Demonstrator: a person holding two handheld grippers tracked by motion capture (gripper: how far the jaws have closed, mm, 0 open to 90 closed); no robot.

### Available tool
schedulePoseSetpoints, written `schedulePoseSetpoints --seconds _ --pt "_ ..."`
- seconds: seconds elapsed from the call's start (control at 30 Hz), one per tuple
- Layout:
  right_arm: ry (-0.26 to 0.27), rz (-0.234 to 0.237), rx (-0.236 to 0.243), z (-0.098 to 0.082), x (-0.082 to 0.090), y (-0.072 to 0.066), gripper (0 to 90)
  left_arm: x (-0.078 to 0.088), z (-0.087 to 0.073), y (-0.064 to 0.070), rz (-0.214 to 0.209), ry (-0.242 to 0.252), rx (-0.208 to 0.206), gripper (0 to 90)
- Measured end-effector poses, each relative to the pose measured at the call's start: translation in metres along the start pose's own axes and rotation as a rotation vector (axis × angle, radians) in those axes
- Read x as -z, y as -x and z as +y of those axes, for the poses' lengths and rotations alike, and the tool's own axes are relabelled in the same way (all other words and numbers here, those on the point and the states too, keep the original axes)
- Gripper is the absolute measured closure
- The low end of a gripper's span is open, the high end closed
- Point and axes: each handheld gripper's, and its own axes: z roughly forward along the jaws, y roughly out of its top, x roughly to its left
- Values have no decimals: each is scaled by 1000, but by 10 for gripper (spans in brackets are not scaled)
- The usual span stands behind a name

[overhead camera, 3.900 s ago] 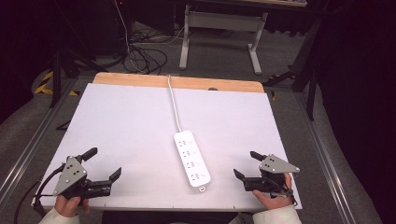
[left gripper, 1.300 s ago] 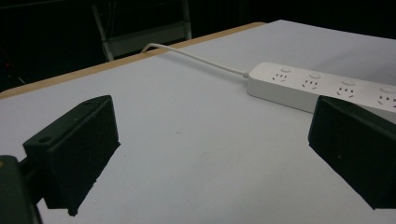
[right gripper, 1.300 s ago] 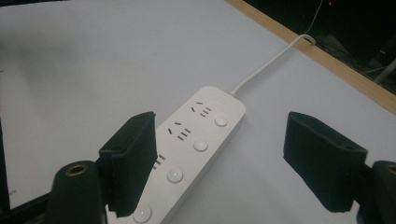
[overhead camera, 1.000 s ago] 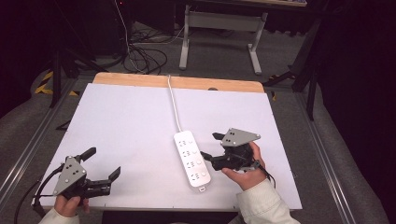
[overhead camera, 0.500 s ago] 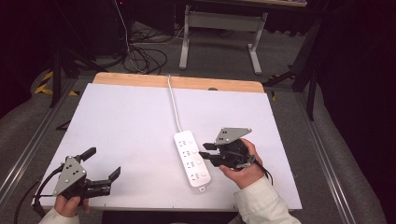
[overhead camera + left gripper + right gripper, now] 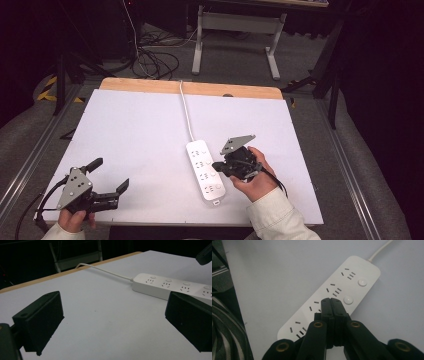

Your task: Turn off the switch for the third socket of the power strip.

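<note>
Power strip lies flat on the white desk, a little right of centre and toward the near edge, long axis running away from the person; its white cord leads off over the far wooden edge. Nothing is plugged into any socket.

Right gripper sits over the strip's right side, jaws pressed fully together and holding nothing. Judgement: the work in hand looks like pressing one of the round switch buttons with the closed jaw tips; approach looks done, the press itself is not confirmed, and the remaining buttons are untouched.

Left gripper rests low at the near left corner of the desk, well apart from the strip, jaws wide open and empty.

View comparison: the right gripper view shows the closed tips just beside a round button, over the socket slots; contact cannot be told. The high view gives overall layout but not this detail. The left gripper view shows the strip side-on, sitting flat.
</note>
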Motion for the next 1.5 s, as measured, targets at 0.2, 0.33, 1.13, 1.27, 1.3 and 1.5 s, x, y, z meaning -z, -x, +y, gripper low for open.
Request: schedulePoseSetpoints --seconds 0.2,0.33,1.13,1.27,1.3,1.5 --pt "-39 -6 7 1 -9 -1 900 0 0 0 0 -1 1 21" --pt "-61 -17 20 2 -14 -1 900 0 0 0 0 0 0 21" --pt "-152 -35 10 -3 -41 1 900 0 0 0 -1 -4 1 21" --pt "-153 -38 8 -4 -42 1 900 0 0 0 -1 -3 3 21" --pt "-154 -40 8 -4 -42 1 900 0 0 0 -1 -4 1 21" --pt "-157 -48 10 -4 -43 0 900 0 0 0 -1 -4 1 21"
